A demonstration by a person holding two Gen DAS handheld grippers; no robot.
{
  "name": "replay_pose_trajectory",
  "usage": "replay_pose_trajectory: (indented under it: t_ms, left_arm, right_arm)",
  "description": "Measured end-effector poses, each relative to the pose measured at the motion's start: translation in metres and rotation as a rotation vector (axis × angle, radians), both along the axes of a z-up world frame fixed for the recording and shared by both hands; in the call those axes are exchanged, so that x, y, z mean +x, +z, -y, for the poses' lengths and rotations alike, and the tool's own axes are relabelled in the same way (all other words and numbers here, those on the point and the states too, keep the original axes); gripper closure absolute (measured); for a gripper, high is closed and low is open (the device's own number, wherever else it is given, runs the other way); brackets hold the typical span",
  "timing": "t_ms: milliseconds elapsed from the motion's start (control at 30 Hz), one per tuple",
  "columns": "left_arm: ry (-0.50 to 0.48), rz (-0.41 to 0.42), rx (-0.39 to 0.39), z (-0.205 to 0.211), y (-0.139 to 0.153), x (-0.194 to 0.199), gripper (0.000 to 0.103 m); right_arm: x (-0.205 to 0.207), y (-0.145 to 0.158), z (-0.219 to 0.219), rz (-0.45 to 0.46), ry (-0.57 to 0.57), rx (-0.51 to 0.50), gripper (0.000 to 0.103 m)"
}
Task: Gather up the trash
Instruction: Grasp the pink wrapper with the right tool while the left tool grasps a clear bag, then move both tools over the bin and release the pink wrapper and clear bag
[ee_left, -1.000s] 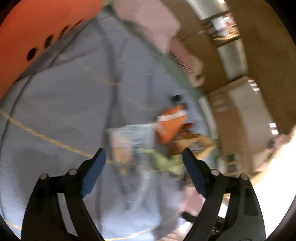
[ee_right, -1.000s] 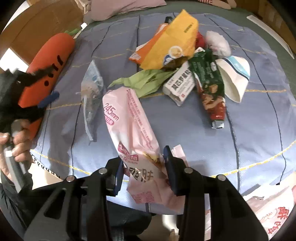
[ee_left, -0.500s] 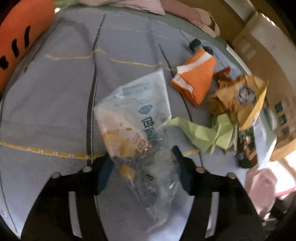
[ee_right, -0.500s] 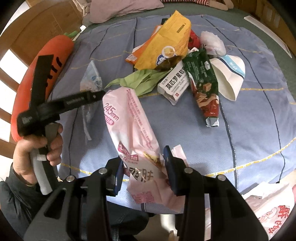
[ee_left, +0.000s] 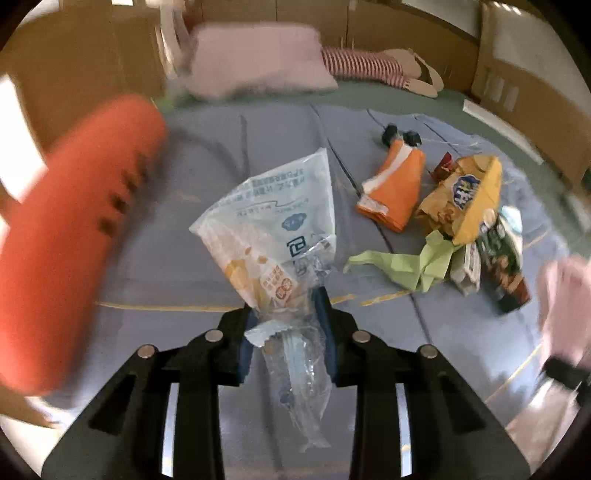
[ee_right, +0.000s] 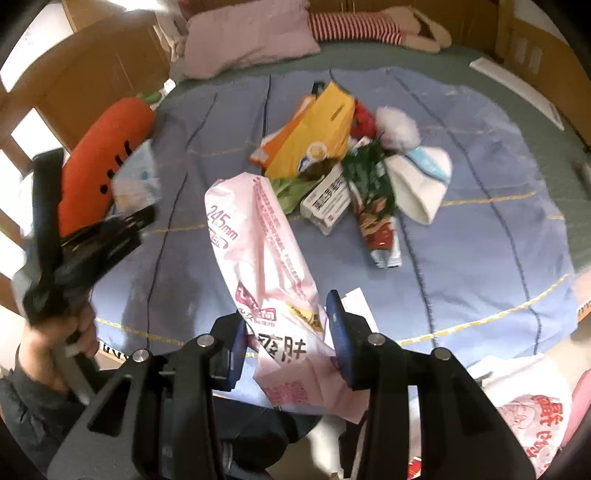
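My left gripper [ee_left: 286, 325] is shut on a clear plastic snack bag [ee_left: 275, 236] and holds it lifted above the blue blanket [ee_left: 207, 258]. It also shows blurred at the left of the right wrist view [ee_right: 136, 177]. My right gripper [ee_right: 286, 332] is shut on a long pink wrapper [ee_right: 258, 251] that sticks up over the blanket. A pile of trash lies beyond: an orange packet [ee_left: 397, 188], a yellow chip bag [ee_right: 317, 129], green paper [ee_left: 410, 264], a dark green wrapper [ee_right: 373, 199] and a white paper cup [ee_right: 417, 192].
An orange carrot plush [ee_right: 99, 162] lies at the blanket's left edge. A pink pillow [ee_right: 247, 37] and a striped plush [ee_right: 354, 27] lie at the back. A white printed plastic bag [ee_right: 532, 402] sits at the lower right, off the bed. Wooden bed rails stand around.
My left gripper has closed on the clear snack bag and lifted it off the blanket. My right gripper still holds the pink wrapper in about the same place.
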State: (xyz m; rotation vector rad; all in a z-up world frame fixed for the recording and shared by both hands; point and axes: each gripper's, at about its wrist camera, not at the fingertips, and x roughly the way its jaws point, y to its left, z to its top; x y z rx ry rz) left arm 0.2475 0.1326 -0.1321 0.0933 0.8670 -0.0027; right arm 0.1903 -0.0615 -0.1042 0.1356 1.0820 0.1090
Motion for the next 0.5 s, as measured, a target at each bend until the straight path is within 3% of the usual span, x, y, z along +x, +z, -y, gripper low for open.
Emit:
replay_pose_trajectory:
  t_ms: [200, 500]
  left_arm:
    - [0.008, 0.113, 0.043, 0.024, 0.045, -0.062, 0.072]
    - [-0.066, 0.154, 0.050, 0.062, 0.077, -0.114, 0.071]
  right_arm:
    - [-0.031, 0.024, 0.010, 0.069, -0.010, -0.043, 0.063]
    - [-0.062, 0.048, 0.036, 0.161, -0.041, -0.049, 0.063]
